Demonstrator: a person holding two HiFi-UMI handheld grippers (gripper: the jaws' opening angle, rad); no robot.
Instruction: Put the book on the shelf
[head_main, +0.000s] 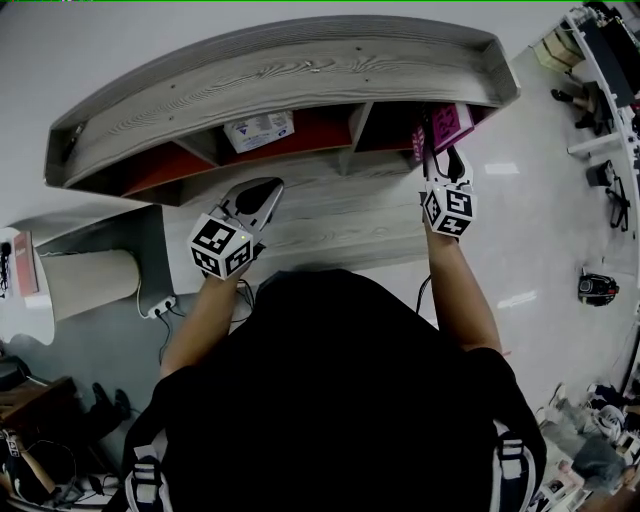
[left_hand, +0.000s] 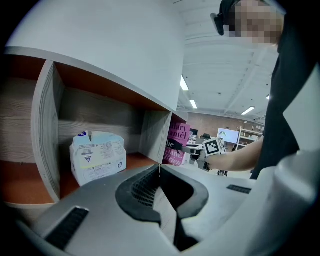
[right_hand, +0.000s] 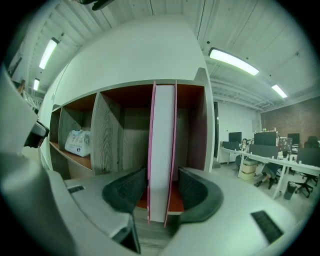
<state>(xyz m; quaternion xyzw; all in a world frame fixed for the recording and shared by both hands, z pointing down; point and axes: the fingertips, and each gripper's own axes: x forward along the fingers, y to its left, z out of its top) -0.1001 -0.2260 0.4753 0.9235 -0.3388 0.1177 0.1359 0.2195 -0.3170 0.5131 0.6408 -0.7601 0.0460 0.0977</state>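
Note:
A pink-covered book (head_main: 448, 127) stands upright in the rightmost compartment of the grey wooden shelf (head_main: 300, 70), its lower edge jutting over the shelf's front. My right gripper (head_main: 440, 150) reaches level toward it. In the right gripper view the book (right_hand: 162, 150) stands between the jaws of my right gripper (right_hand: 161, 192), with a thin gap on each side, so the gripper is open. My left gripper (head_main: 268, 190) hangs in front of the middle compartment, shut and empty. In the left gripper view its jaws meet at the tips (left_hand: 160, 172), and the book (left_hand: 176, 145) shows beyond.
A white paper packet (head_main: 258, 130) sits in the middle compartment, also seen as the packet (left_hand: 97, 156). The left compartment has a red floor (head_main: 150, 170). A grey box with a pale roll (head_main: 90, 280) stands at lower left. Office desks (right_hand: 260, 160) lie off to the right.

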